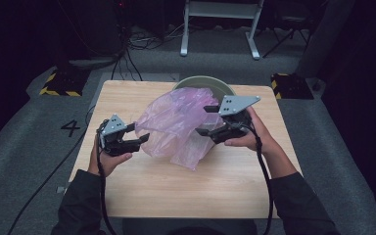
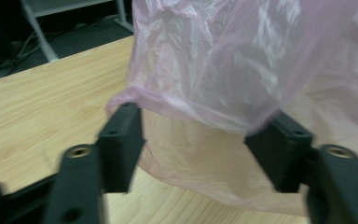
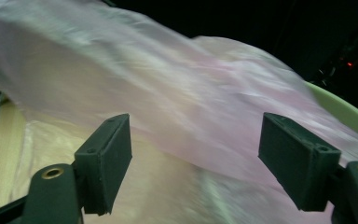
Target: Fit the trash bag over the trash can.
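Currently, the left gripper (image 1: 138, 138) stands with its jaws apart at about the 9 o'clock edge of the pink plastic bag (image 1: 178, 125). In the left gripper view, a rolled hem of the bag (image 2: 205, 70) drapes over both jaw tips, and no pad presses on the film. The right gripper (image 1: 206, 120) is at the bag's 3 o'clock side, jaws spread wide. In the right gripper view the film (image 3: 177, 107) spans the gap between the jaws, unclamped, and that picture is blurred.

The bag is thin, translucent, pale pink and heavily creased, with glossy highlights on its folds. It is loosely bunched and puffed up. It lies near the centre of the wooden table (image 1: 127, 181), with a pointed corner hanging toward 6 o'clock on the tabletop.

A pale green round bin (image 1: 210, 81) stands at the table's 12 o'clock edge. The upper part of the bag overlaps its rim and covers most of its opening. What the bin contains cannot be told, as the bag hides the interior.
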A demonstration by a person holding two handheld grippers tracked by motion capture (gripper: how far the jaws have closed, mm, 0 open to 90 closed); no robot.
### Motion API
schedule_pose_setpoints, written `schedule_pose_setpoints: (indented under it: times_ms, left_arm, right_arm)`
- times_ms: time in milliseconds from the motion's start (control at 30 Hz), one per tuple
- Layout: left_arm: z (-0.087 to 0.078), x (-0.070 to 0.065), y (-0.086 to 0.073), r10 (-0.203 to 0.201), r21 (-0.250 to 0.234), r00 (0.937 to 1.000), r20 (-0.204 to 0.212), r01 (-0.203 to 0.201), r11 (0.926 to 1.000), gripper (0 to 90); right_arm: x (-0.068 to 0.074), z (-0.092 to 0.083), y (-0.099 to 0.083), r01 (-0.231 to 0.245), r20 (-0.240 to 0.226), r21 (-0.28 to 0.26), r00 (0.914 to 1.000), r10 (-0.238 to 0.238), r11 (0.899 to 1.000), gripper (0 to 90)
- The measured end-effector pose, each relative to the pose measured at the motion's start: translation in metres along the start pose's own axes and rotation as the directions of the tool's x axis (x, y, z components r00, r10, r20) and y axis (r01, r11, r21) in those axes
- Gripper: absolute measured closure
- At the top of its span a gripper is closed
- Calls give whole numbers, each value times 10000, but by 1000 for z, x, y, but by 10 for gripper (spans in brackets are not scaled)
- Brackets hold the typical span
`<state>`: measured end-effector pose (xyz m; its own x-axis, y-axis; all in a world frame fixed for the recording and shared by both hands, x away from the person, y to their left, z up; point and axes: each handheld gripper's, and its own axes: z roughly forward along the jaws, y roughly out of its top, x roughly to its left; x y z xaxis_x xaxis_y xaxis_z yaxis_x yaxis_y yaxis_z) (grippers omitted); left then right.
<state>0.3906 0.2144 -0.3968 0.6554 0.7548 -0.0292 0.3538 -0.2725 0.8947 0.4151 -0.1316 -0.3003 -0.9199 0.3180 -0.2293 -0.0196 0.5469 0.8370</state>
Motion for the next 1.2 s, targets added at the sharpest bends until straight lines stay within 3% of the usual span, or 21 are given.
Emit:
schedule_pose_setpoints:
  times_ms: [33,67,100,133,167,200,233,267,400,500,633,700,733,767,900,967,1000,1033,1100,1133,1200]
  left_arm:
    - [0,0,0,0,0,10000,0,0,10000,437]
    - [4,-4,2,298,-19,9996,-32,-298,9996,485]
    - [4,-4,2,298,-19,9996,-32,-298,9996,494]
    - [8,-7,5,397,-20,9990,-200,-398,9992,503]
    - [8,-7,5,397,-20,9990,-200,-398,9992,509]
    - [9,-9,6,495,-25,9984,-270,-495,9988,524]
    - [10,-10,7,555,-73,9978,-367,-558,9984,524]
    - [12,-11,8,618,-212,9974,-360,-626,9978,565]
    - [13,-10,11,546,-391,9976,-419,-563,9976,598]
    - [13,-11,14,614,-551,9976,-313,-630,9965,646]
    - [13,-16,18,929,-595,9950,-370,-950,9937,718]
    - [14,-18,20,993,-595,9941,-438,-1019,9930,718]
    - [15,-18,21,1039,-596,9936,-443,-1064,9925,736]
    - [15,-19,23,1114,-579,9928,-431,-1138,9918,736]
    - [20,-25,32,1396,-579,9889,-500,-1424,9881,770]
    - [22,-28,37,1505,-672,9876,-458,-1533,9859,806]
    - [25,-32,44,1764,-600,9831,-485,-1791,9820,818]
    - [25,-32,44,1764,-600,9831,-485,-1791,9820,842]
    - [27,-35,50,1950,-577,9799,-424,-1973,9787,853]
    - [29,-37,52,1995,-556,9789,-442,-2018,9778,856]
    - [32,-39,55,2105,-523,9768,-398,-2124,9758,869]
  right_arm:
    - [0,0,0,0,0,0,10000,0,10000,273]
    - [4,8,1,161,65,99,9998,-162,9998,384]
    - [4,8,1,161,65,99,9998,-162,9998,384]
    - [6,16,1,397,264,377,9988,-407,9985,539]
    - [6,16,1,397,264,377,9988,-407,9985,539]
    - [4,19,-1,406,375,538,9984,-427,9977,691]
    - [4,19,-1,406,375,538,9984,-427,9977,691]
    - [2,18,-3,270,452,358,9986,-286,9990,812]
    - [-5,12,-8,-88,586,4,9982,88,10000,900]
    - [-13,5,-12,-437,869,-211,9952,454,9988,900]
    - [-17,-4,-13,-370,1304,-253,9907,400,9990,900]
    - [-22,-10,-16,-504,1641,-355,9849,556,9981,900]
    - [-30,-16,-20,-804,1883,-440,9782,873,9958,900]
    - [-30,-16,-20,-804,1883,-440,9782,873,9958,900]
    - [-46,-29,-32,-1385,2466,-524,9579,1473,9890,900]
    - [-54,-34,-38,-1816,2552,-750,9470,1950,9805,900]
    - [-62,-36,-44,-2095,2794,-748,9341,2222,9749,900]
    - [-66,-37,-47,-2257,2856,-761,9283,2381,9712,900]
    - [-68,-38,-50,-2351,2866,-781,9255,2476,9688,900]
    - [-70,-38,-52,-2419,2867,-801,9235,2548,9670,850]
    - [-69,-40,-54,-2485,2813,-876,9228,2633,9647,662]
